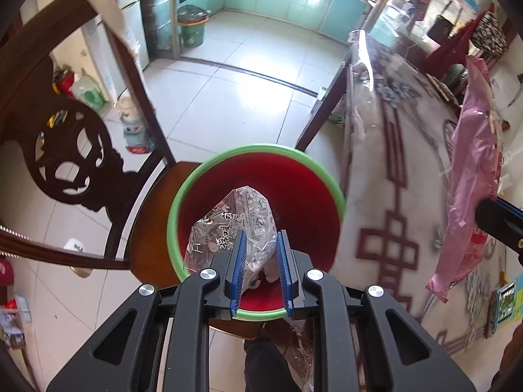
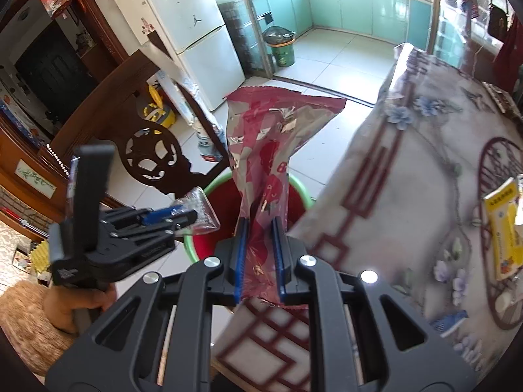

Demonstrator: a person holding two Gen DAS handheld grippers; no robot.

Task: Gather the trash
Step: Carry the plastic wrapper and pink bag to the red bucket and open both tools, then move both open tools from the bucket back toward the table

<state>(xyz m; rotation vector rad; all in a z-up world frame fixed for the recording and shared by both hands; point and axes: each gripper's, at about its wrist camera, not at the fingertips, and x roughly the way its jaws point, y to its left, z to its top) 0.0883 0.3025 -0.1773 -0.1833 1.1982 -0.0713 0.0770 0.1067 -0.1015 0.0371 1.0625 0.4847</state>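
Note:
A red bin with a green rim [image 1: 183, 209] stands on a wooden chair seat beside the table; it also shows in the right wrist view [image 2: 191, 245]. My left gripper [image 1: 261, 238] is shut on a clear printed plastic bag [image 1: 235, 215] and holds it over the bin's mouth; the bag also shows in the right wrist view [image 2: 201, 209]. My right gripper [image 2: 260, 225] is shut on a red and silver snack wrapper [image 2: 264, 150] that stands up above the bin's far side. In the left wrist view the wrapper [image 1: 470, 176] hangs at the right, over the table.
A dark carved chair back [image 1: 65, 150] rises left of the bin. The table with a flowered cloth [image 2: 408, 179] lies to the right, with a yellow packet [image 2: 503, 228] and a blue scrap [image 2: 449, 321] on it. A green waste bin [image 2: 282, 47] stands in the kitchen doorway.

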